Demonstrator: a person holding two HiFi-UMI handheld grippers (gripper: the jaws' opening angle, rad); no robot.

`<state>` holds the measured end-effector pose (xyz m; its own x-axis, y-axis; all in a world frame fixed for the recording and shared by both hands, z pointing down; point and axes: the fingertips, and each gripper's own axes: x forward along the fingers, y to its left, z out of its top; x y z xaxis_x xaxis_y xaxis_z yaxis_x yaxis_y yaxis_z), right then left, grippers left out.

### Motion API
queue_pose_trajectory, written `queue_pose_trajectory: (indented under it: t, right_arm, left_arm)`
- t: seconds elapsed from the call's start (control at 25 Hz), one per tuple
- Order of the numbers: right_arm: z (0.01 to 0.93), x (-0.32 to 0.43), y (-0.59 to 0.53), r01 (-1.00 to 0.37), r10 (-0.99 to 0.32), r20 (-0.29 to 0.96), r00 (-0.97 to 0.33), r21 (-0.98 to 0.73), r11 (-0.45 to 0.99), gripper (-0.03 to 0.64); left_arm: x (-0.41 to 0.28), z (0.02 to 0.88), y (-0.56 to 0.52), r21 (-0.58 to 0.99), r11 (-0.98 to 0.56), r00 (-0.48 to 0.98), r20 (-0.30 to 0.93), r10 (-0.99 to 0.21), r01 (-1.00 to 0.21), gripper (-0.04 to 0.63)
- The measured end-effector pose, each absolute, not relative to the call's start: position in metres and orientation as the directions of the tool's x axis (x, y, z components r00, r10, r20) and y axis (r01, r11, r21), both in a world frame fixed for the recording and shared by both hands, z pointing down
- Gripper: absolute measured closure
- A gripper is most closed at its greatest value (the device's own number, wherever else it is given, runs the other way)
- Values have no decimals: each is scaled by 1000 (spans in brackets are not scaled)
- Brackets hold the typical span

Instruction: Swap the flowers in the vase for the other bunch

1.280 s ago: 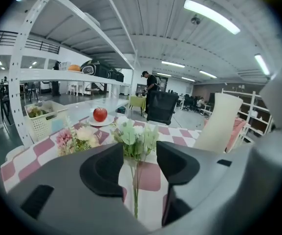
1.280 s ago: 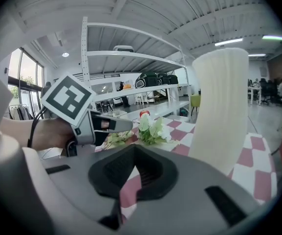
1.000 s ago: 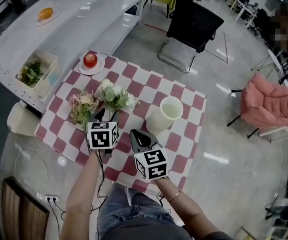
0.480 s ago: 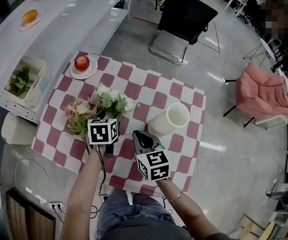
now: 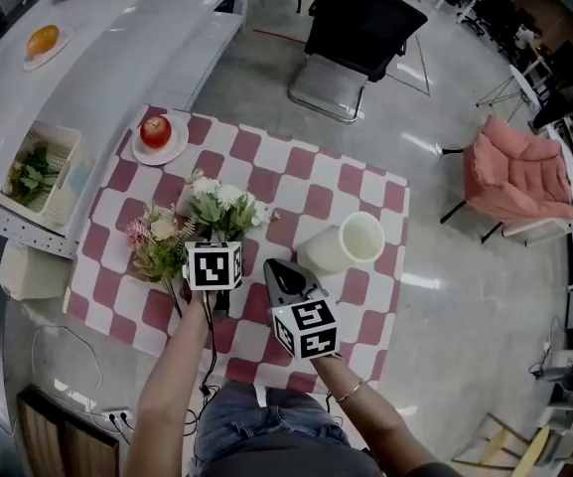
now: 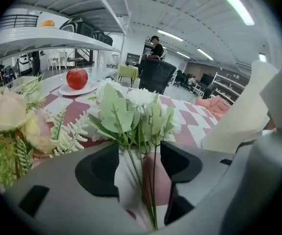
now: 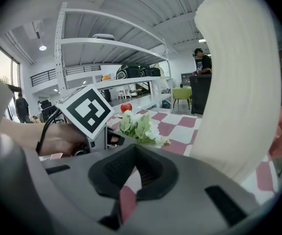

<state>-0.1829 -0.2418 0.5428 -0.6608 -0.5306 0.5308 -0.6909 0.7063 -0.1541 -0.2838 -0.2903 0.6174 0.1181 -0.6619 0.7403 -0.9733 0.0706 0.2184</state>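
Note:
An empty cream ribbed vase stands on the red-and-white checked table; it also fills the right of the right gripper view. A white bunch and a pink bunch lie on the table to its left. My left gripper is down at the white bunch. Its jaws have just been opening and stand apart, with the green stems between them and the pads off them. The pink bunch lies to its left. My right gripper hangs shut and empty, near the vase's foot.
A red apple sits on a small plate at the table's far left corner. Left of the table runs a white counter with a basket of greens and an orange. A black chair and a pink armchair stand beyond.
My left gripper has come down and forward over the white bunch's stems. The right gripper has shifted a little. Vase and both bunches have stayed where they were.

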Motion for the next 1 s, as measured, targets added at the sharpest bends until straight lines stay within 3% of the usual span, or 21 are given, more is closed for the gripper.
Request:
queue_pose_trajectory:
  t: [0.56,1.0]
  right_arm:
    - [546,-179,-249,-723,-557,543,-628,-143,676,607]
    - [538,-174,-249,-738,-582,532,-615,-128,663,607]
  left_arm:
    - [-281,622,-294,228,89,113,739,-664,-970,517]
    - [-280,593,-296,297,52,166,660,-732,-953,537]
